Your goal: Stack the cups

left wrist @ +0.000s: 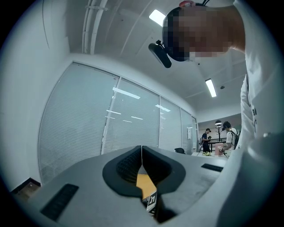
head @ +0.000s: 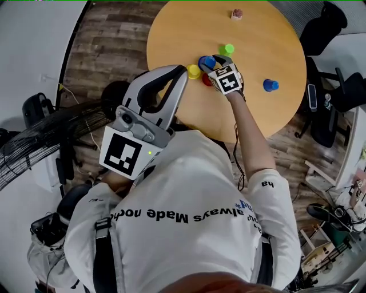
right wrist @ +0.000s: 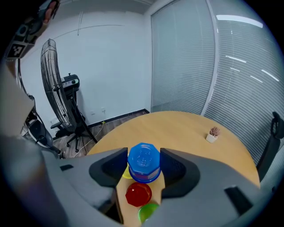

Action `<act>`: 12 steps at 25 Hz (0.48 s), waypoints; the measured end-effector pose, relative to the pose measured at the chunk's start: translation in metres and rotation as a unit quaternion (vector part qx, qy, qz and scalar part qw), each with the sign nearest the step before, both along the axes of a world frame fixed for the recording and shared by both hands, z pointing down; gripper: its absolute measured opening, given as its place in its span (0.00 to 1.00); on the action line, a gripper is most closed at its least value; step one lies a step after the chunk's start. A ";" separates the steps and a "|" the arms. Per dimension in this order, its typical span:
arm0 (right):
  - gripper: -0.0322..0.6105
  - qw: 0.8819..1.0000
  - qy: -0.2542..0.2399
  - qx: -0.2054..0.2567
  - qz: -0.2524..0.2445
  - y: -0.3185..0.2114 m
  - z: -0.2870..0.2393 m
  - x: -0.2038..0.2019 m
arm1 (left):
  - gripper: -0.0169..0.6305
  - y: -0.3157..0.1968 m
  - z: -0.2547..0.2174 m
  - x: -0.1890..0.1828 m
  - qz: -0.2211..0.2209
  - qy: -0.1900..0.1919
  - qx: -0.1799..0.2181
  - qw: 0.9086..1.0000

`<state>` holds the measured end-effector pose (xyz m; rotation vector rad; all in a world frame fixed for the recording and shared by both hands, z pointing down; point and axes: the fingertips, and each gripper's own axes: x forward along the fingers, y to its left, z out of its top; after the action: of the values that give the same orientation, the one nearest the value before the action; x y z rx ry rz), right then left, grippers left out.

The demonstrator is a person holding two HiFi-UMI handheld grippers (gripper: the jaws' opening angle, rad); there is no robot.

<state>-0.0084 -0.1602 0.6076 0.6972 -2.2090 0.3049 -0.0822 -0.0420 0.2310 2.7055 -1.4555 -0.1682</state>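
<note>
My right gripper point(head: 213, 62) point(right wrist: 143, 165) is shut on an upside-down blue cup point(head: 206, 61) point(right wrist: 143, 160) and holds it above the round wooden table point(head: 257, 40) point(right wrist: 177, 128). A purplish band shows at the cup's lower edge. On the table just below it stand a red cup point(head: 206, 80) point(right wrist: 138, 194), a yellow cup point(head: 194, 71) point(right wrist: 125, 173) and a green cup point(head: 228, 49) point(right wrist: 148, 213), all upside down. A second blue cup point(head: 270, 85) stands apart to the right. My left gripper point(head: 176, 73) point(left wrist: 142, 153) is held near my body, off the table's near edge, jaws together and empty.
A small potted plant point(head: 237, 14) point(right wrist: 214, 133) sits at the table's far side. Black office chairs point(head: 326, 34) stand to the right of the table and a wire floor fan point(head: 34, 143) point(right wrist: 55, 88) to the left. Two people point(left wrist: 228, 135) stand far off.
</note>
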 end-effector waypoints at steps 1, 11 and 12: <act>0.42 1.000 0.000 -0.001 0.000 0.002 0.000 0.001 | 0.07 0.001 -0.001 0.002 0.001 0.000 0.001 1.000; 0.42 1.000 0.000 -0.016 -0.007 0.021 0.012 0.004 | 0.07 0.007 0.000 0.008 0.006 -0.005 -0.004 1.000; 0.42 1.000 -0.001 -0.016 -0.006 0.022 0.013 0.003 | 0.07 0.007 0.001 0.008 0.006 -0.005 -0.004 1.000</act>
<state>-0.0049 -0.1383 0.6208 0.6666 -2.2042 0.3339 -0.0744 -0.0348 0.2319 2.7113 -1.4394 -0.1471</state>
